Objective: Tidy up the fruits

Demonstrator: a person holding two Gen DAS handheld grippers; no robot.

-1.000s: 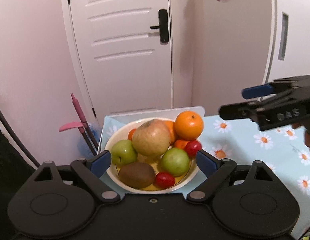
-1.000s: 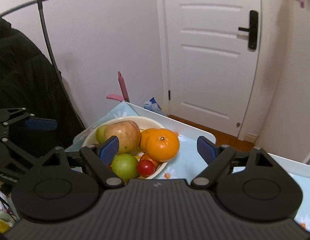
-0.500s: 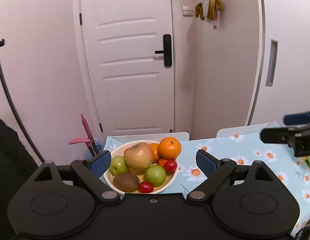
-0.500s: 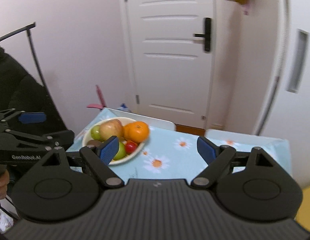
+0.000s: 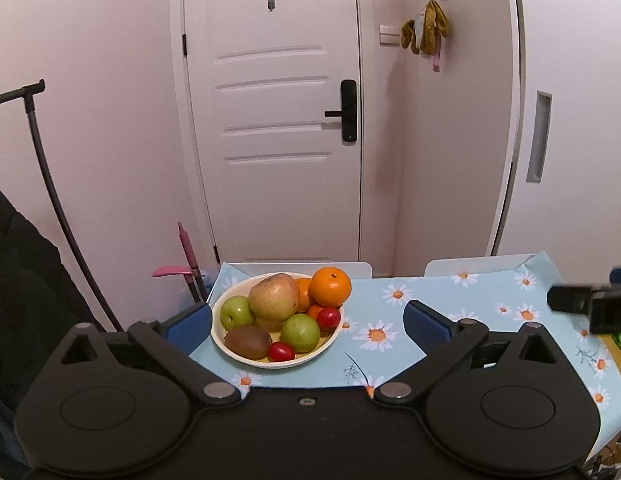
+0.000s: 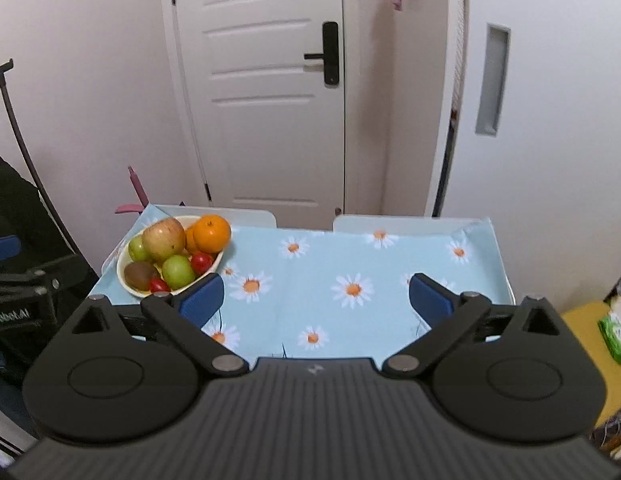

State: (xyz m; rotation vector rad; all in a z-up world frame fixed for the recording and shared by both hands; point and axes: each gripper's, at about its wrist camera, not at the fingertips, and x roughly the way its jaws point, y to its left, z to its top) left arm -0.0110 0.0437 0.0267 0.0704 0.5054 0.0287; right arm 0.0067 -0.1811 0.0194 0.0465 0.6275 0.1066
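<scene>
A cream bowl (image 5: 230, 350) stands at the table's far left. It holds a big apple (image 5: 273, 296), an orange (image 5: 330, 286), green apples, a kiwi (image 5: 247, 342) and small red fruits. The bowl also shows in the right wrist view (image 6: 128, 282). My left gripper (image 5: 306, 320) is open and empty, held back from the bowl. My right gripper (image 6: 314, 296) is open and empty above the middle of the table; its tip shows in the left wrist view (image 5: 582, 304).
The table wears a light blue daisy cloth (image 6: 350, 264). A white door (image 5: 278, 120) stands behind it. A black rack with dark clothing (image 5: 22, 280) is at the left. A green packet (image 6: 612, 334) lies on a yellow surface at the right.
Both grippers have pulled back and up from the bowl, which now looks smaller and farther. The right gripper has swung to the right over the table's middle.
</scene>
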